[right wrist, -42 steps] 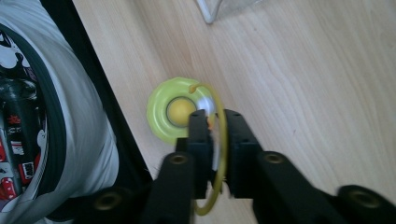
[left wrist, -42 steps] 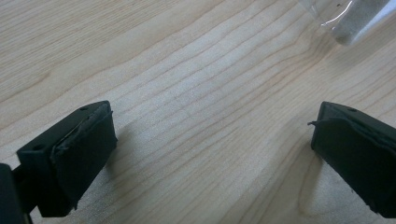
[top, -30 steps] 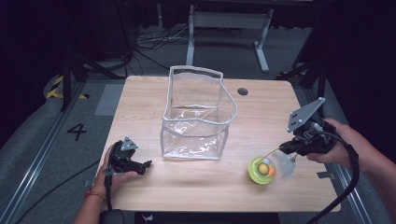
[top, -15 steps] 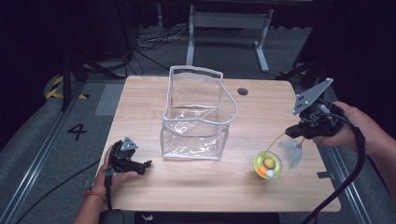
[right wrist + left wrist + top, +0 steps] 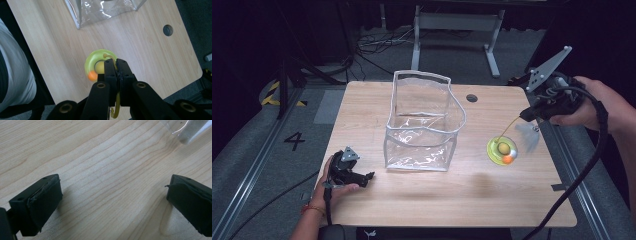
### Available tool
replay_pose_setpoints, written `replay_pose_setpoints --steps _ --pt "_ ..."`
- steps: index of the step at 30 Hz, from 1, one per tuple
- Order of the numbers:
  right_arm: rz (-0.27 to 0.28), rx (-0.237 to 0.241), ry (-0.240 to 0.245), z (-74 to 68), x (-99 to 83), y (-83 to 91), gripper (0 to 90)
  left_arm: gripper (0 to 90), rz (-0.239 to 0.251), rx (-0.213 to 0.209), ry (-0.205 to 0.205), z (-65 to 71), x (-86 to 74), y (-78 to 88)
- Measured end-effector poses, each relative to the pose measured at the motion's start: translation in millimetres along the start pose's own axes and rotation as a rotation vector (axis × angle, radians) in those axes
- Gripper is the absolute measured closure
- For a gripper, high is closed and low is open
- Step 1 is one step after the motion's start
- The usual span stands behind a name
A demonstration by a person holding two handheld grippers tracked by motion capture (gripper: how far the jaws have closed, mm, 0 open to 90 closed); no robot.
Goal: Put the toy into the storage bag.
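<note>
A lime-green round toy (image 5: 501,150) with an orange ball (image 5: 508,159) in its rim dangles from a thin yellow wire (image 5: 510,128) over the table's right side; a blurred pale tuft (image 5: 527,136) swings beside it. My right gripper (image 5: 526,118), raised off the right edge, is shut on that wire. In the right gripper view the closed jaws (image 5: 116,62) pinch the yellow wire (image 5: 115,110), with the toy (image 5: 93,62) below them. My left gripper (image 5: 368,176) rests at the front left, open; its jaws (image 5: 112,195) stand wide over bare wood.
A clear plastic bag (image 5: 422,125) with a white rim stands upright mid-table; its corner (image 5: 186,130) shows in the left gripper view. A cable hole (image 5: 471,98) lies at the back right. The wooden table (image 5: 452,200) ends close to the right hand.
My right gripper has risen and drawn back toward the far right, pulling the green toy up and along by its wire. The left gripper has stayed put.
</note>
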State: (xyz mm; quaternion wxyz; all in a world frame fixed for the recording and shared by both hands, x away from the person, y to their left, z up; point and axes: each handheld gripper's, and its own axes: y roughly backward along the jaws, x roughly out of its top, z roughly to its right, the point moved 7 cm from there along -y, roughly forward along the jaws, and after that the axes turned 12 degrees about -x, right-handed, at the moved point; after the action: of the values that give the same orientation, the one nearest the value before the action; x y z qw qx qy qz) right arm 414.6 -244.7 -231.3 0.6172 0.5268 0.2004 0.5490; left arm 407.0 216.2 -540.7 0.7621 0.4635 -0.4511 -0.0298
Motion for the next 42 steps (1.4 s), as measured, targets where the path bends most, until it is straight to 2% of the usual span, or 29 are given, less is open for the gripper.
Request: replay_pose_setpoints --steps 7,12,22,25,27,34,39,42 --pt "-0.018 -0.012 0.010 16.7 15.6 10.9 88.3 0.4 0.000 0.000 0.001 0.1 0.0 0.0" --pt "-0.040 -0.021 0.025 23.2 29.0 12.7 88.4 0.4 0.000 0.000 0.002 0.1 0.0 0.0" --pt "-0.017 -0.049 0.045 38.5 63.4 28.0 88.4 0.4 -0.001 -0.001 0.000 0.1 0.0 0.1" --pt "-0.009 -0.053 0.059 42.9 80.3 36.2 88.3 0.4 -0.001 -0.001 0.001 0.1 0.0 0.1" --pt "-0.003 -0.053 0.061 43.5 85.1 38.2 88.3 0.4 -0.001 -0.001 0.000 0.1 0.0 0.1" --pt "0.003 -0.054 0.109 41.2 120.4 44.2 88.3 0.4 -0.001 0.000 0.000 0.0 0.0 0.1" --pt "-0.001 -0.066 0.137 42.5 136.1 45.0 88.3 0.4 -0.001 -0.001 0.000 0.0 0.0 0.1" --pt "0.003 -0.073 0.135 45.0 144.6 51.1 88.3 0.4 -0.001 -0.001 0.001 0.0 0.0 0.1"
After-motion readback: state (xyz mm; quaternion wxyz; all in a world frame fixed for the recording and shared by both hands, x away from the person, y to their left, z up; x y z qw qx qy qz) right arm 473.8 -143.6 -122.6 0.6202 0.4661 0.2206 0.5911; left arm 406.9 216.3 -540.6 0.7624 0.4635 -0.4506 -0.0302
